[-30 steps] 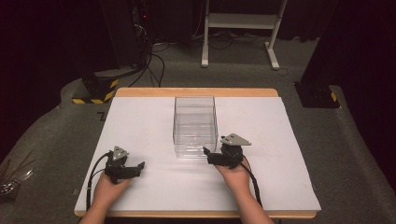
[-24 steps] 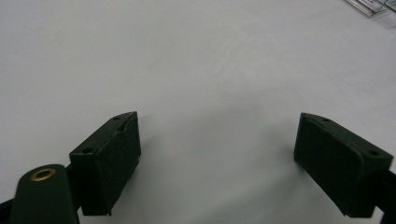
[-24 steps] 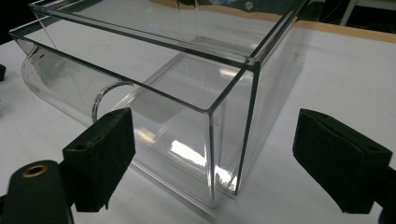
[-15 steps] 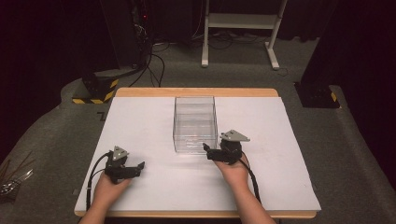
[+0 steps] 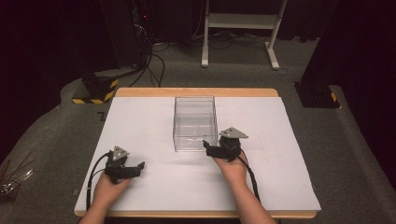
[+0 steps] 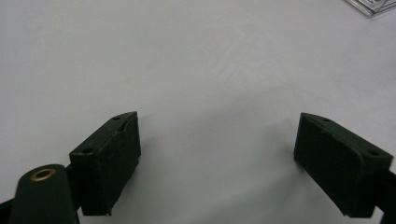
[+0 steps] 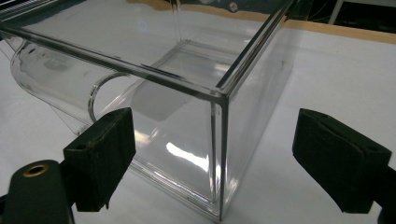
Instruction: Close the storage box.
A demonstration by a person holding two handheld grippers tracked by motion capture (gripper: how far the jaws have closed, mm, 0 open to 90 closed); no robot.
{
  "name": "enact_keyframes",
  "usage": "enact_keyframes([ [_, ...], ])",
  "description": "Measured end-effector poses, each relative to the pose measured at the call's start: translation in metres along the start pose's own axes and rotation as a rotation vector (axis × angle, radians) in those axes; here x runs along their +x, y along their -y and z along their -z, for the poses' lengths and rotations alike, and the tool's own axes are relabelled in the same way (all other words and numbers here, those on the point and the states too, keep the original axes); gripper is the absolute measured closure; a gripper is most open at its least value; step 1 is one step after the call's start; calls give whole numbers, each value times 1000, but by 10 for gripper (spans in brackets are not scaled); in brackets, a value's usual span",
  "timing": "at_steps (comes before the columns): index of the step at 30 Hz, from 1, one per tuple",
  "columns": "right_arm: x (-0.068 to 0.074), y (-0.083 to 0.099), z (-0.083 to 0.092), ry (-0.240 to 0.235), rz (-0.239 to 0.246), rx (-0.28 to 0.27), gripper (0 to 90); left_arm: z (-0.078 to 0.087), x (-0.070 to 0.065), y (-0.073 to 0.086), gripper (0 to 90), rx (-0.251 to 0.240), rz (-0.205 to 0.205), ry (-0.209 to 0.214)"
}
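- High view: a clear box (image 5: 195,122) stands on the white table (image 5: 289,154), about midway between the left and right edges and nearer the far edge than the near one. The right gripper (image 5: 208,148) sits at the box's near right corner, its tips at the near wall; whether they touch the wall cannot be told from here. The left gripper (image 5: 138,166) rests near the near left corner of the table, well apart from the box.
- Left gripper view: the left gripper (image 6: 217,154) has its jaws spread wide over bare white table, nothing between them. A corner of the box (image 6: 373,6) shows far off.
- Right gripper view: the right gripper (image 7: 215,158) has its jaws wide apart, straddling a vertical corner edge of the box (image 7: 187,98) without closing on it.
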State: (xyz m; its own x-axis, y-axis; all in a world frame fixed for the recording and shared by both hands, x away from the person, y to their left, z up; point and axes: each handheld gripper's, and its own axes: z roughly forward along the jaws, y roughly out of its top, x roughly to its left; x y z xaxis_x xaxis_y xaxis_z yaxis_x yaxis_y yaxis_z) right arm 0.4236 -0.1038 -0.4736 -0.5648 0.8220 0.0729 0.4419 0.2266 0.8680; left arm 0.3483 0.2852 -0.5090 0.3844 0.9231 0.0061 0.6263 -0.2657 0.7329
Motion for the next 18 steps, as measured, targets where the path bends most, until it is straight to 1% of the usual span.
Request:
enact_keyframes([
  [4,-1,-1,-3,7,-10,1,135,0,0,0,147,-1,0,-1],
  [7,-2,-2,-5,13,-4,-1,134,0,0,0,147,0,0,0],
  [18,-5,-3,-12,32,-20,1,141,0,0,0,147,3,-4,0],
])
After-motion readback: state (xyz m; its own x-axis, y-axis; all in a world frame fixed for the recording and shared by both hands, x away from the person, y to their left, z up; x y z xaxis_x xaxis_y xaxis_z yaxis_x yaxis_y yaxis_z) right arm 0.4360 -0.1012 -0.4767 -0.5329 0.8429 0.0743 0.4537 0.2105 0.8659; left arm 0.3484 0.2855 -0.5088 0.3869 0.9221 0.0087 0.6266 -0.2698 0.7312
